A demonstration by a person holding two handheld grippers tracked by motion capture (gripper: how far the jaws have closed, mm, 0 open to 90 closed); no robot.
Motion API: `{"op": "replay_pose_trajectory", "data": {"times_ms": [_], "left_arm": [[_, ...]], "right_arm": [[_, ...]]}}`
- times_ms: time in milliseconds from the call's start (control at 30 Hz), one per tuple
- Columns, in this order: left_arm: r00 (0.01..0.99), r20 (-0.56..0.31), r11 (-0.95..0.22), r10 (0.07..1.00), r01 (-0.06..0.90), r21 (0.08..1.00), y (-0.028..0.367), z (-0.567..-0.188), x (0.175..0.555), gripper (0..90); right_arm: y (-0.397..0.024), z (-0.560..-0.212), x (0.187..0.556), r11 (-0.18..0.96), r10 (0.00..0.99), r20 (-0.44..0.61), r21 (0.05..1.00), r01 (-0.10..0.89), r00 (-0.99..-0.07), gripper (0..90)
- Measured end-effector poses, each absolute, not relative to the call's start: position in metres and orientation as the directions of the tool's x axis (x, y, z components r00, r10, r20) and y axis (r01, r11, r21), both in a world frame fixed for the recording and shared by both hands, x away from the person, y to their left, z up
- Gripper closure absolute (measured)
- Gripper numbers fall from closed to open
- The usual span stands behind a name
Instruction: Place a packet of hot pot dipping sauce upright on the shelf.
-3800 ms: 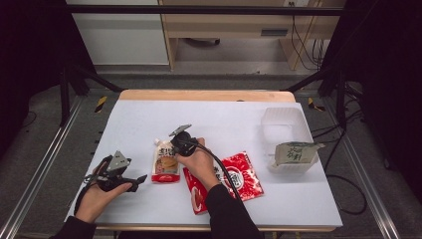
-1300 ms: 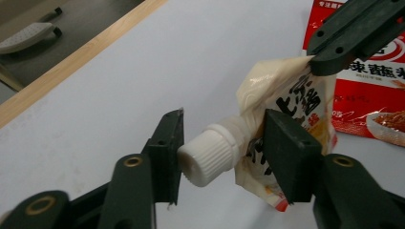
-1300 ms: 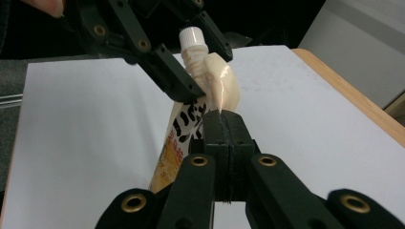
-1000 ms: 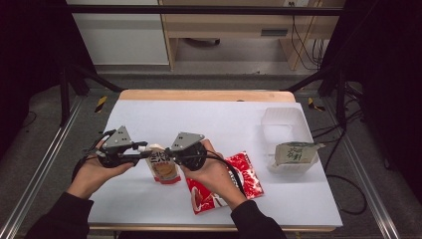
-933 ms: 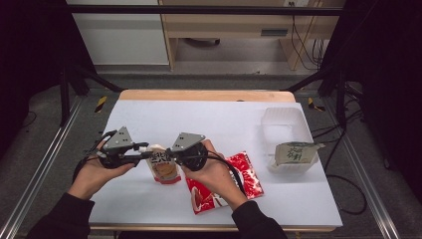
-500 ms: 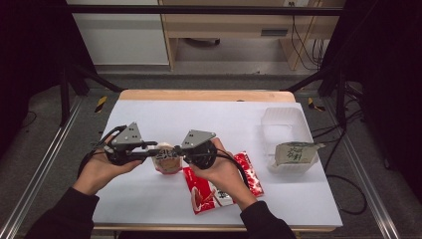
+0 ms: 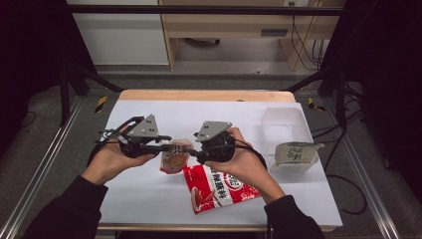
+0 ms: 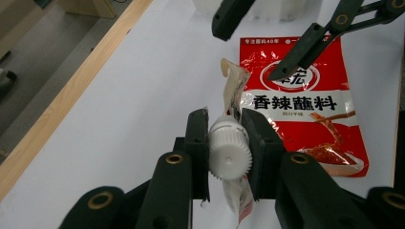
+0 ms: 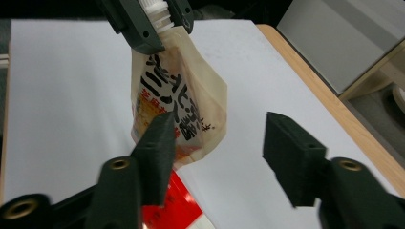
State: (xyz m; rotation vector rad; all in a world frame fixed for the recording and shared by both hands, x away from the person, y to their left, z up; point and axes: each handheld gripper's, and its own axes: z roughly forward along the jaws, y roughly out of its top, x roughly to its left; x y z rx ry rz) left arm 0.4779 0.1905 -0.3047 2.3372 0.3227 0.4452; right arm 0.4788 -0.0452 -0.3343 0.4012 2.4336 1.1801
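1. Left gripper (image 8: 228, 157) pinches the white ribbed cap (image 8: 231, 153) of a spouted pouch (image 9: 177, 102), which hangs clear above the white table (image 7: 149, 194).
2. Right gripper (image 9: 217, 152): jaws have just been opening, now spread, pouch btwn them but unpressed.
3. Red sauce packet (image 7: 217, 188) lies flat just below; clear tub (image 7: 283, 122) w/ a green-white pack (image 7: 293, 152) sits at right.

A red sauce packet (image 7: 219, 189), clear tub (image 7: 281, 122) and green-white pack (image 7: 294, 153) lie on the table (image 7: 149, 194).
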Motion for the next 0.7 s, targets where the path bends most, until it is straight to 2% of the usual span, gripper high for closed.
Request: {"op": "replay_pose_trajectory", "data": {"times_ms": [33, 267, 600, 700], "left_arm": [[0.912, 0.223, -0.707, 0.344, 0.096, 0.701, 0.187, -0.305, 0.479, 73.6], [0.921, 0.224, -0.710, 0.318, 0.075, 0.701, 0.177, -0.307, 0.479, 73.6], [0.934, 0.232, -0.714, 0.270, 0.032, 0.700, 0.166, -0.306, 0.476, 73.6], [0.938, 0.232, -0.712, 0.256, 0.021, 0.702, 0.163, -0.306, 0.474, 73.5]], "right_arm": [[-0.048, -0.330, 0.479, 0.630, 0.409, -0.252, 0.774, 0.071, -0.877, 37.0], [-0.048, -0.319, 0.480, 0.722, 0.334, -0.318, 0.692, 0.024, -0.887, 30.9], [-0.035, -0.314, 0.487, 0.804, 0.230, -0.344, 0.594, -0.021, -0.910, 39.0], [-0.031, -0.316, 0.488, 0.824, 0.191, -0.331, 0.566, -0.032, -0.924, 46.7]]}}
